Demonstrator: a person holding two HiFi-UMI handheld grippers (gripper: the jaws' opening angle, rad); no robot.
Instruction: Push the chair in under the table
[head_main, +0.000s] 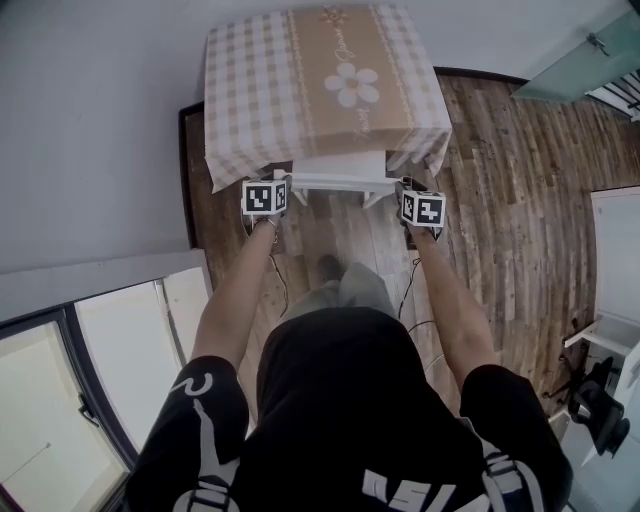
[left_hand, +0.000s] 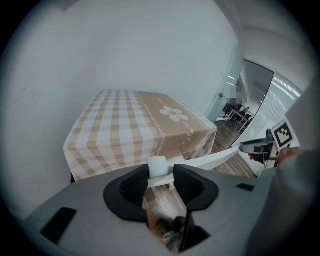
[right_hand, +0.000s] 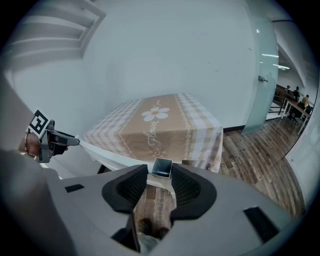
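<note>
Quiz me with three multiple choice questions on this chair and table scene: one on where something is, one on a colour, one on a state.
1. Where is the chair?
A) lying on its side by the window
B) at the near edge of the table, seat partly under it
C) out in the middle of the floor

2. What colour is the chair?
A) black
B) red
C) white

3. What are the jaws of the right gripper doing?
A) shut on nothing
B) gripping a chair post
C) holding a cup

Answers: B, the head view shows it against the table; C, its frame is white; B, the post's end sits between the jaws.
</note>
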